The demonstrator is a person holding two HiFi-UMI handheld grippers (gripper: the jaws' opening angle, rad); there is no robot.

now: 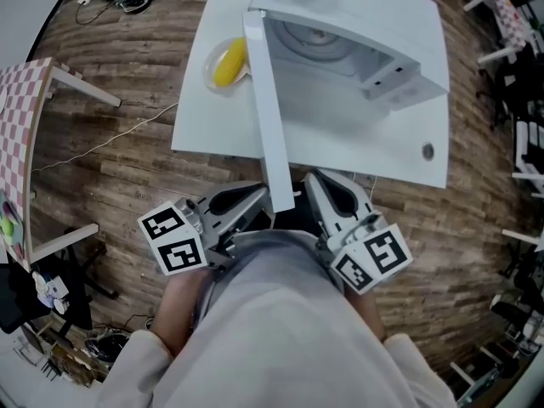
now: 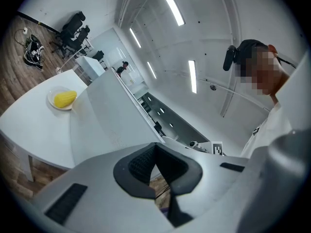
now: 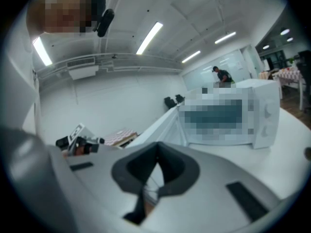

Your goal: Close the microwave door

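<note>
From the head view, the microwave [image 1: 365, 32] stands on the white table [image 1: 200, 121], and its door [image 1: 268, 109] is wide open, swung out toward me. The free end of the door reaches over the table edge, between my two tongs. My left gripper [image 1: 248, 201] is just beside this end on one side and my right gripper [image 1: 325, 195] on the other. I cannot tell if either one touches it. A plate with yellow food [image 1: 228, 62] lies on the table to the left of the door.

In the left gripper view, the jaws are pressed together with nothing between them. The outer face of the door fills the middle, with the plate beyond it.

In the right gripper view, the jaws are also together and empty. The microwave body is at the right, and the door stands out from it toward the camera.

In my judgement, nothing of the task is done yet. The whole swing of the door remains, probably a push from the left side until it meets the body.
</note>
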